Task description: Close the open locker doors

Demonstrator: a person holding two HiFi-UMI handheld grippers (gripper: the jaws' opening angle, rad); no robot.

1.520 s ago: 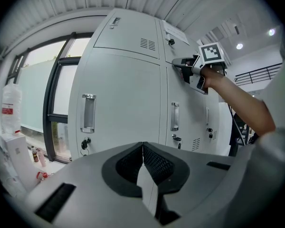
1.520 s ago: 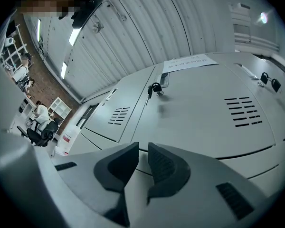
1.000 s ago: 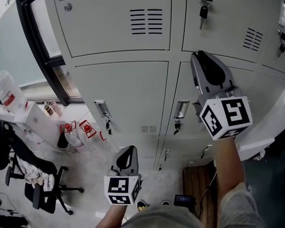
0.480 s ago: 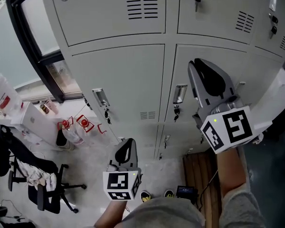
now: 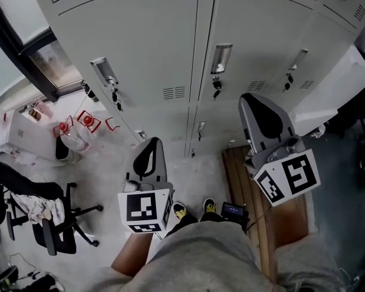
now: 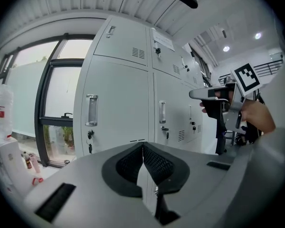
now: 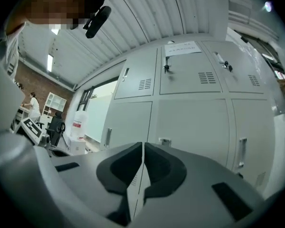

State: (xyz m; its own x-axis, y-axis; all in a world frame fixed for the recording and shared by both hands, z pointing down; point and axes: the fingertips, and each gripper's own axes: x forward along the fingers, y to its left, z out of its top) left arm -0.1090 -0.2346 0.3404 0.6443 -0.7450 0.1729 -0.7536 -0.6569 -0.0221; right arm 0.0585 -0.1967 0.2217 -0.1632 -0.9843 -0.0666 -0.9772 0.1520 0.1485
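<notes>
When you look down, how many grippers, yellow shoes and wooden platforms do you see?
Hand-held grippers: 2, the left hand-held gripper and the right hand-held gripper
Yellow shoes: 2
Wooden platform: 1
Total: 5
</notes>
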